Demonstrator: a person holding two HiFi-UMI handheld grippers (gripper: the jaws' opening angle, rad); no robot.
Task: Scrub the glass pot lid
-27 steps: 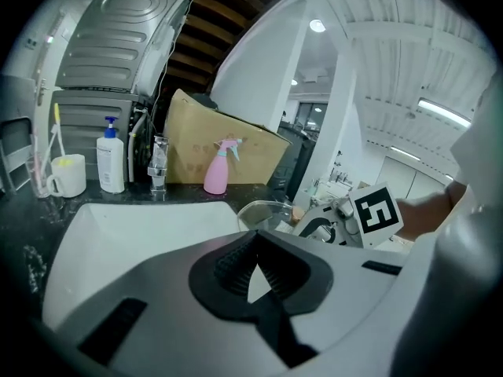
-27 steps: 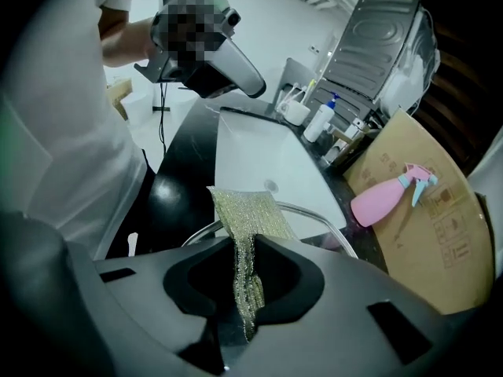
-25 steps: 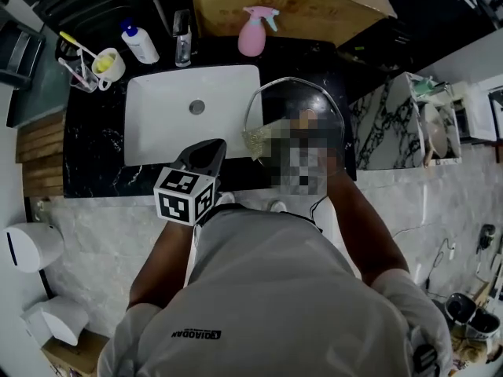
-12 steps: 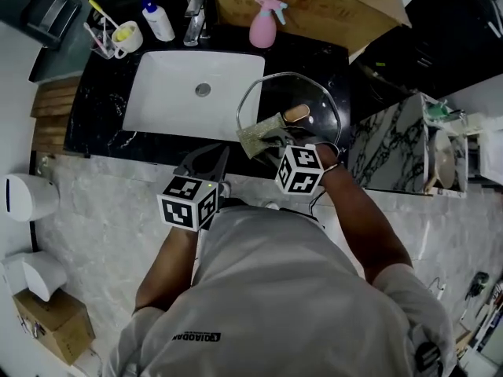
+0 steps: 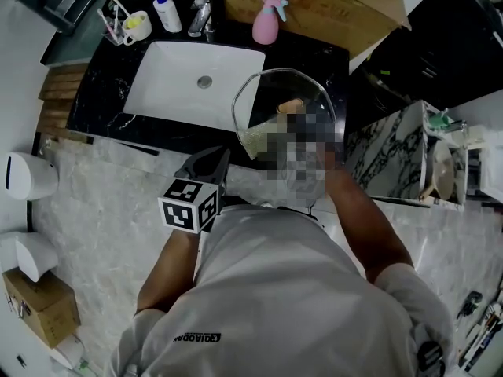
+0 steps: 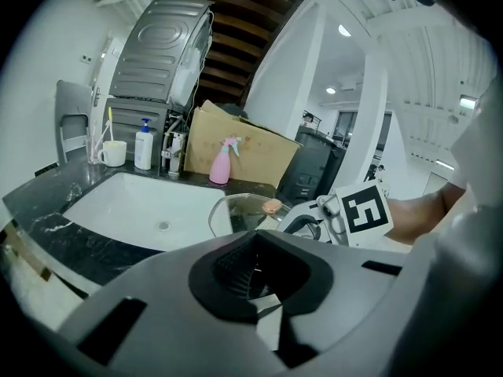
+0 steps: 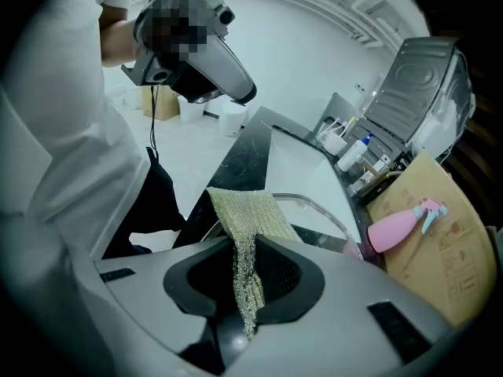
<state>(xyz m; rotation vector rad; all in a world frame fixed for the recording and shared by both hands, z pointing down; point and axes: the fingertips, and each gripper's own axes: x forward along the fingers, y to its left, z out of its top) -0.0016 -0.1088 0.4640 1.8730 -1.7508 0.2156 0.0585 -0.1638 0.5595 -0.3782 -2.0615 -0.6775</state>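
Glass pot lid (image 5: 271, 93) sits on the black marbled surface (image 5: 98, 100), just right of the white sink (image 5: 169, 85). It is round and metal-rimmed, with a pale knob (image 5: 290, 105). Probably heavy, slick and breakable, so steady it by the knob or rim. Right gripper (image 7: 247, 289) fingers are clamped on a limp gold mesh scrubbing cloth (image 7: 245, 210) at the lid's near edge. Left gripper (image 6: 253, 277) fingers are together and empty, near side, off the lid.

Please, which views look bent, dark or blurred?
Head view: dim, and a mosaic patch covers part of the glass lid. Left gripper view: strong fisheye bending, dark corners. Right gripper view: same bending; the scouring cloth is sharp.
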